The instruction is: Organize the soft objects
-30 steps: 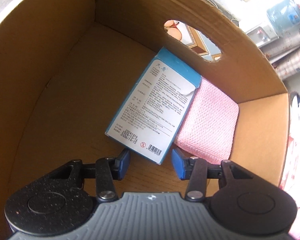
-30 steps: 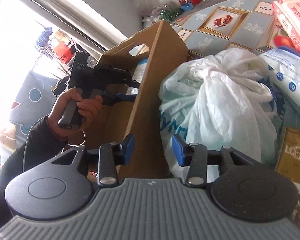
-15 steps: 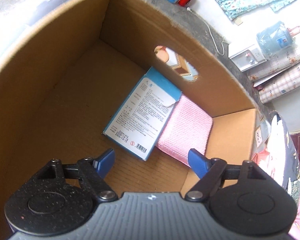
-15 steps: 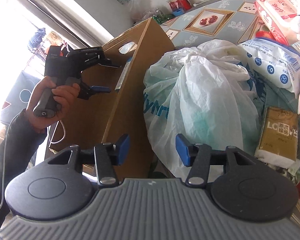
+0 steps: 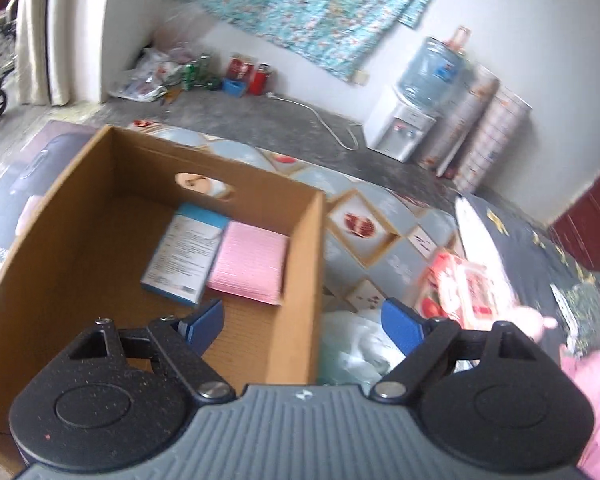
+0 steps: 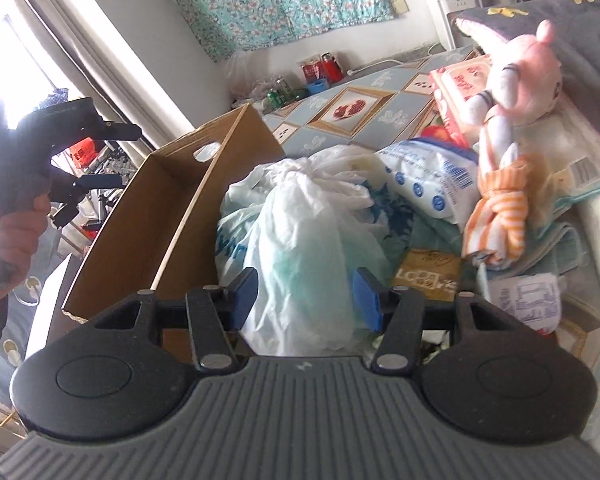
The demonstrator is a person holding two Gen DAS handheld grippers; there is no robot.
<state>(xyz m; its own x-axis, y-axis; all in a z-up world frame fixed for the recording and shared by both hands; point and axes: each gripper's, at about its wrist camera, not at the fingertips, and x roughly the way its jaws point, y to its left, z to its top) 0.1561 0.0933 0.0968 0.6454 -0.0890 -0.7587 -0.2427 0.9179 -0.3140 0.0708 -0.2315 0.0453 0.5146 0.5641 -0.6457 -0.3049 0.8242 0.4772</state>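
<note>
Hovering with jaws apart and empty, the left gripper [image 5: 302, 318] is waiting above the cardboard box [image 5: 305, 264] while the right gripper [image 6: 305, 293], also spread, is best closing gently around the plastic bag [image 6: 300, 248] just beside that box.

Daylight, fairly bright. Window [image 6: 4, 92] blows out the right wrist view's left edge, leaving the left gripper [image 6: 88, 156] backlit and dark. Left wrist view motion-blurred, worst at right. Strong fisheye bending at edges.
</note>
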